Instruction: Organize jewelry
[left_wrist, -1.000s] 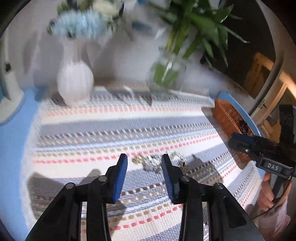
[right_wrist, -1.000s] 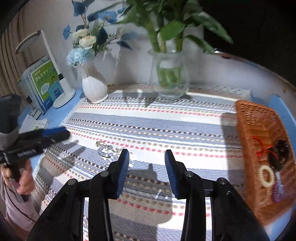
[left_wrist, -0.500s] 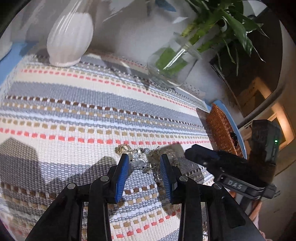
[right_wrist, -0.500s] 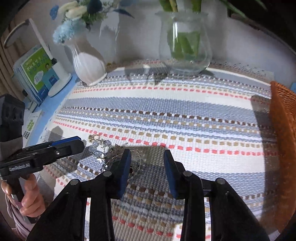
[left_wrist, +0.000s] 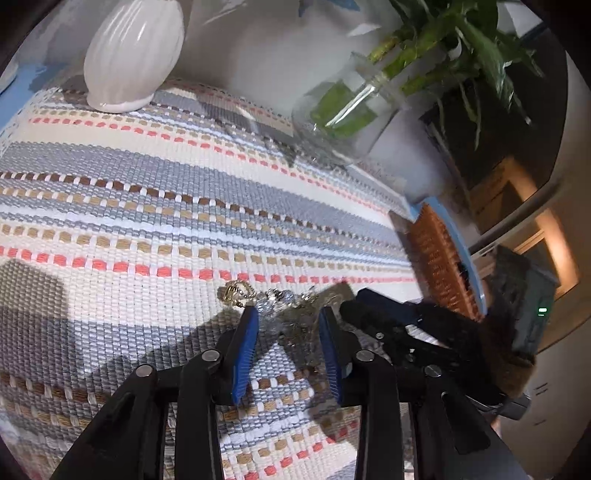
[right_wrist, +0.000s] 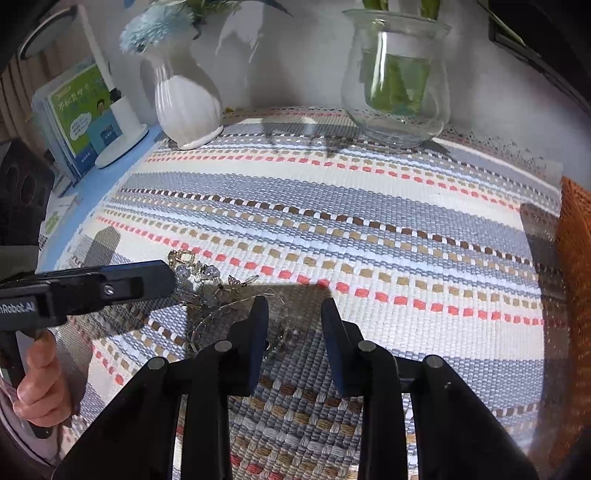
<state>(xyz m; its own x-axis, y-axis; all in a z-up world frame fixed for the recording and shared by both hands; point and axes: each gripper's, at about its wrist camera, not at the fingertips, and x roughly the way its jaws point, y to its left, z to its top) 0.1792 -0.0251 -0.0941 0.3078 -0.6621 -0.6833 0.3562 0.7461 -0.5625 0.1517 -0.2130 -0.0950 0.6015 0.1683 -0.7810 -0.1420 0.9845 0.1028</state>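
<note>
Claws angled down over jewelry

The right claw hid part of the jewelry tangle; the picture's edge cut off the wicker basket, concealing its contents.

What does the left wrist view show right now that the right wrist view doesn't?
Only the left wrist view: the plant's green leaves above the jar, and the lit doorway.

Only the right wrist view: the green-covered booklet, the white lamp base, the hand on the left gripper.

Both: the tangled gold and crystal jewelry, striped woven mat, white ribbed vase, clear glass jar, orange wicker basket.
</note>
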